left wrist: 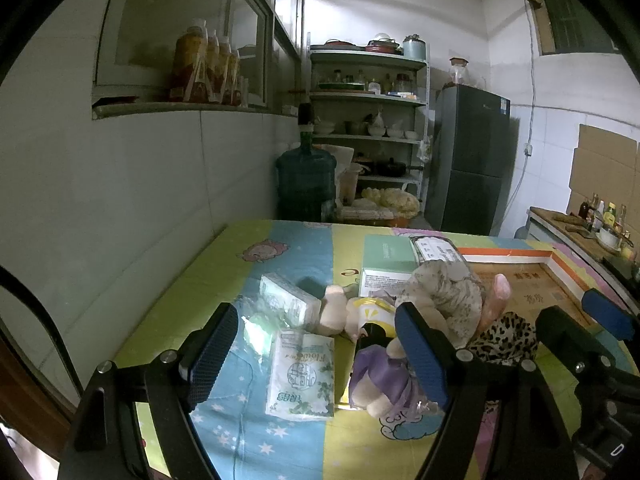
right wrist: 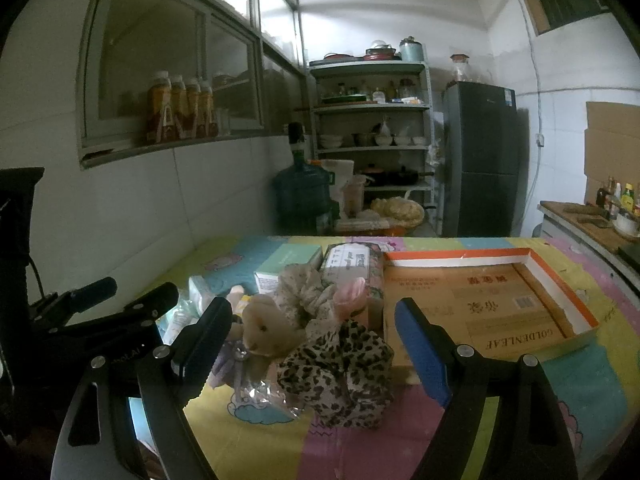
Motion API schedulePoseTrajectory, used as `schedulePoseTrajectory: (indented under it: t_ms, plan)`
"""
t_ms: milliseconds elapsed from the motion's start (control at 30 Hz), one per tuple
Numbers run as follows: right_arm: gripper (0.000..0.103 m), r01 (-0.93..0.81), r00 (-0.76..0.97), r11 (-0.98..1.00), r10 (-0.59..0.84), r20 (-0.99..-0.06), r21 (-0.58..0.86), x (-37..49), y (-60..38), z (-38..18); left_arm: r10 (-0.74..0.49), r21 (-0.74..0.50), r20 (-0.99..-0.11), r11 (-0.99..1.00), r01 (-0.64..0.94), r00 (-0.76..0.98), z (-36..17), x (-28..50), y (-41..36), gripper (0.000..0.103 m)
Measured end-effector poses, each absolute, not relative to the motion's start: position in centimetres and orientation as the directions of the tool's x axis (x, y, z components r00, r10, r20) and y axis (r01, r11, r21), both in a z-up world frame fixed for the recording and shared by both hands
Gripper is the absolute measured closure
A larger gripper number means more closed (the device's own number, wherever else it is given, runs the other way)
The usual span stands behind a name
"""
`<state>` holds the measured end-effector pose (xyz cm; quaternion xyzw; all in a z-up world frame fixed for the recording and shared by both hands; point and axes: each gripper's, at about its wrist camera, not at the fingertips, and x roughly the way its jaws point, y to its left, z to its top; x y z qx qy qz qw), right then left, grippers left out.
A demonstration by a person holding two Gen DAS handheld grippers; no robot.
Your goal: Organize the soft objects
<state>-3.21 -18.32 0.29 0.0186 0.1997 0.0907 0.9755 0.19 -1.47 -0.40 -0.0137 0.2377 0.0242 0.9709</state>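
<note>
Both tongs are hovering spread wide above the cloth-covered surface [right wrist: 400, 440], gripping nothing. Between the fingers of the left tongs [left wrist: 320, 356] a tissue packet [left wrist: 301, 374] is lying flat, with a small plush bear [right wrist: 266, 330] just right of it. The leopard-print scrunchie [right wrist: 340, 368] is sitting between the fingers of the right tongs [right wrist: 316, 348], the shallow cardboard tray [right wrist: 556, 280] lying beyond their right finger.

Purple plush [left wrist: 380, 376] partly hidden, perhaps a doll.
</note>
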Motion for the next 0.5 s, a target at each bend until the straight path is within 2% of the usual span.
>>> schedulePoseTrajectory:
  t_ms: [500]
  plan:
    - [0.018,-0.143,0.887,0.985,0.171,-0.429,0.097,-2.5,-19.0,-1.3,0.002,-0.054,-0.492,0.998,-0.033,0.871,-1.6,1.0,-1.5,0.022]
